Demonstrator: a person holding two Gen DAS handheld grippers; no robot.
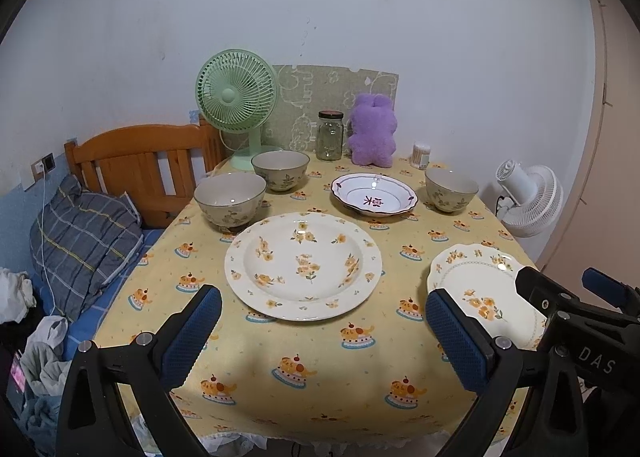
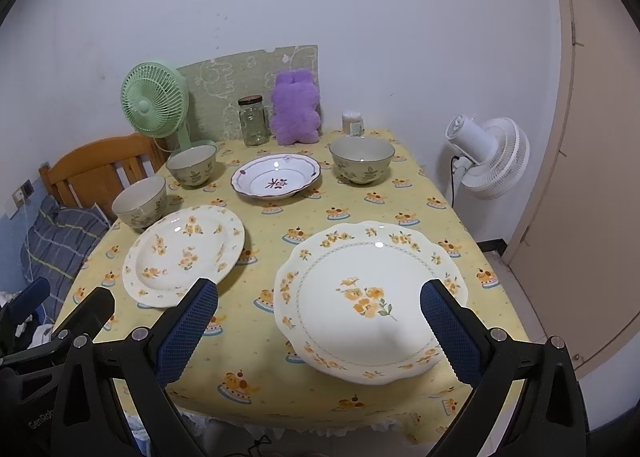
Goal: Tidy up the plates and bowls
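Three floral plates and three bowls stand on the yellow tablecloth (image 1: pixel 320 357). A deep yellow-flower plate (image 1: pixel 303 265) (image 2: pixel 183 255) lies at the front left, a flat scalloped plate (image 2: pixel 370 299) (image 1: pixel 486 293) at the front right. A purple-rimmed dish (image 1: pixel 374 193) (image 2: pixel 276 176) sits at the back centre. Bowls: left (image 1: pixel 230 198) (image 2: pixel 140 201), back left (image 1: pixel 280 169) (image 2: pixel 192 164), back right (image 1: pixel 451 184) (image 2: pixel 362 158). My left gripper (image 1: pixel 322 331) hovers open before the deep plate. My right gripper (image 2: pixel 320 325) hovers open over the scalloped plate's near edge. Both hold nothing.
Along the back wall stand a green fan (image 1: pixel 236 97), a glass jar (image 1: pixel 330 135), a purple plush toy (image 1: pixel 372 131) and a cotton-swab tub (image 1: pixel 421 155). A wooden headboard (image 1: pixel 136 161) and pillow (image 1: pixel 84 233) are left of the table; a white fan (image 2: pixel 486 151) stands to its right.
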